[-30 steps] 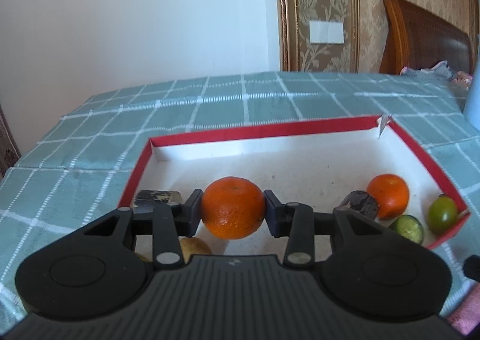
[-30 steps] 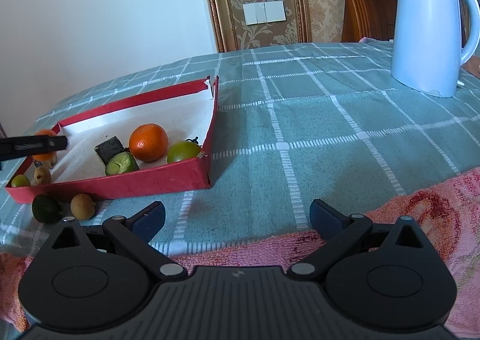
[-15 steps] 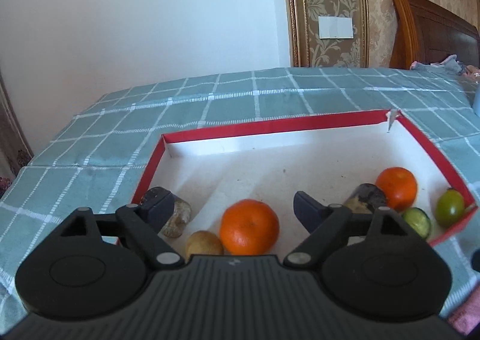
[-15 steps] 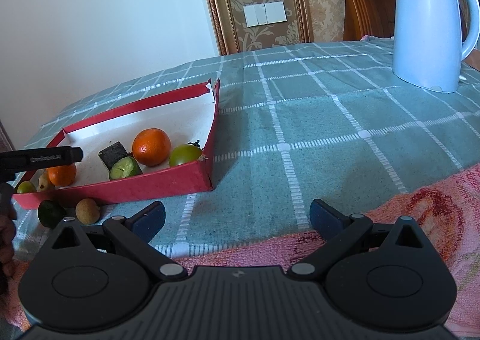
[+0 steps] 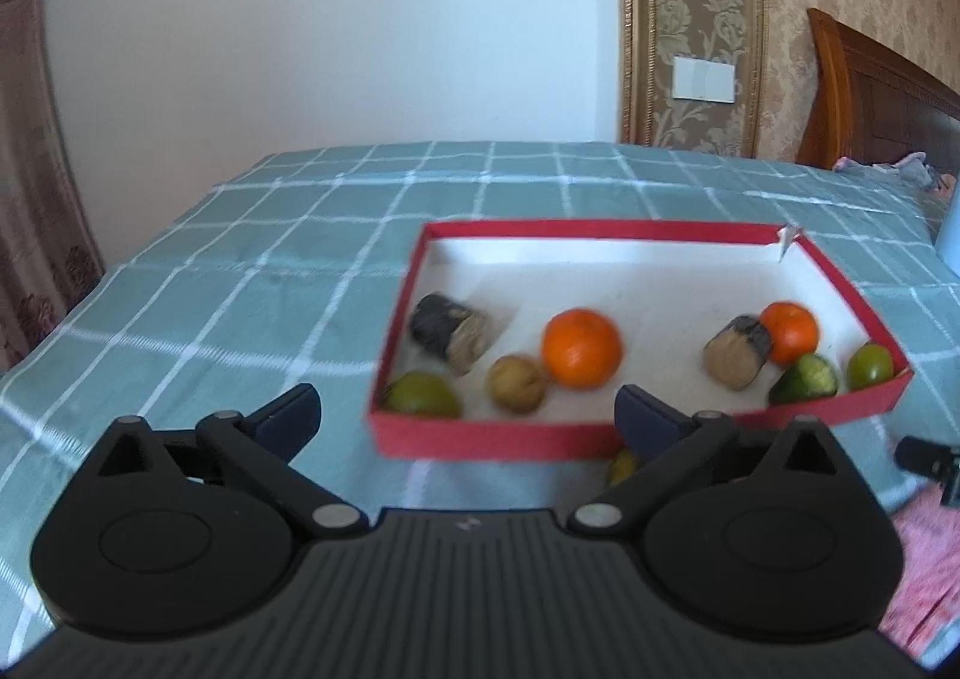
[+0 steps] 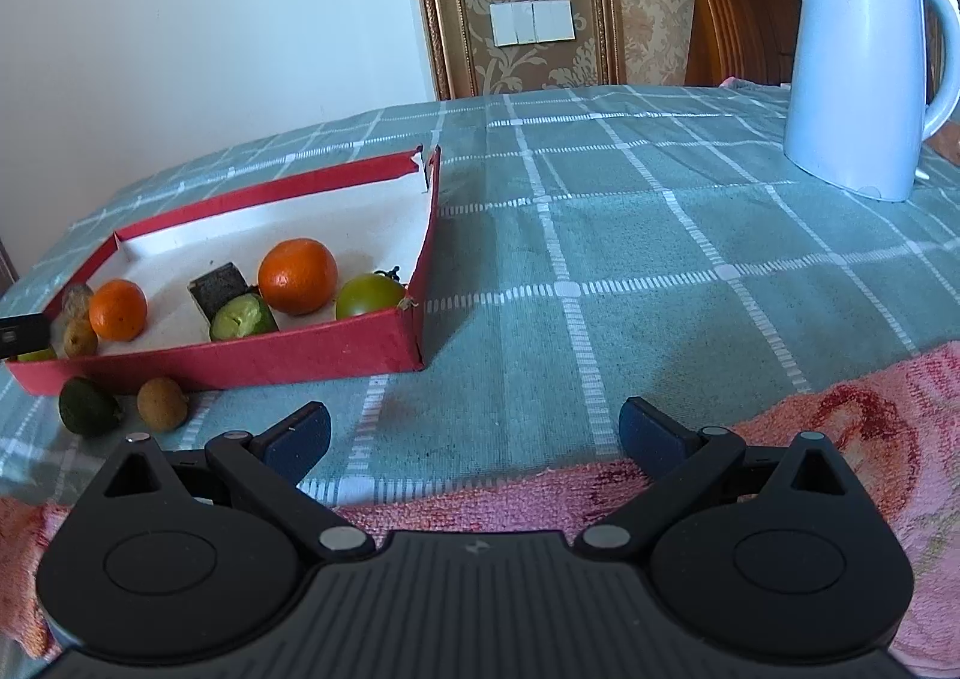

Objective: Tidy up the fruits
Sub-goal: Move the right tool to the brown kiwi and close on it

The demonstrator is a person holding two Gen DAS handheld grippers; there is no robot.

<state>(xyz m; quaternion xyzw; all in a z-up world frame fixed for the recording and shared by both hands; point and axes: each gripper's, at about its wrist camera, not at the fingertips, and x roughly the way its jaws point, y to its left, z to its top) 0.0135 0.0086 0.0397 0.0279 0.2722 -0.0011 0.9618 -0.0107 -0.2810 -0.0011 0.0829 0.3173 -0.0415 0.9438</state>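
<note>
A red box (image 5: 492,442) with a white inside sits on the checked tablecloth and holds several fruits. The tangerine (image 5: 581,346) I held lies in it near a brown longan (image 5: 516,382); the tangerine also shows in the right wrist view (image 6: 118,309). A second tangerine (image 5: 789,332) lies at the box's right, seen too from the right wrist (image 6: 297,275). My left gripper (image 5: 468,418) is open and empty, in front of the box. My right gripper (image 6: 474,436) is open and empty over the cloth. A green fruit (image 6: 89,406) and a longan (image 6: 162,403) lie outside the box.
A white electric kettle (image 6: 858,73) stands at the far right of the table. A pink towel (image 6: 810,439) covers the near table edge. A wooden chair back (image 6: 732,13) stands behind the table. The tip of the left gripper (image 6: 21,334) shows beside the box.
My left gripper opened and let go of the tangerine into the box, then drew back and up away from the box. The right gripper stayed open, barely moving.
</note>
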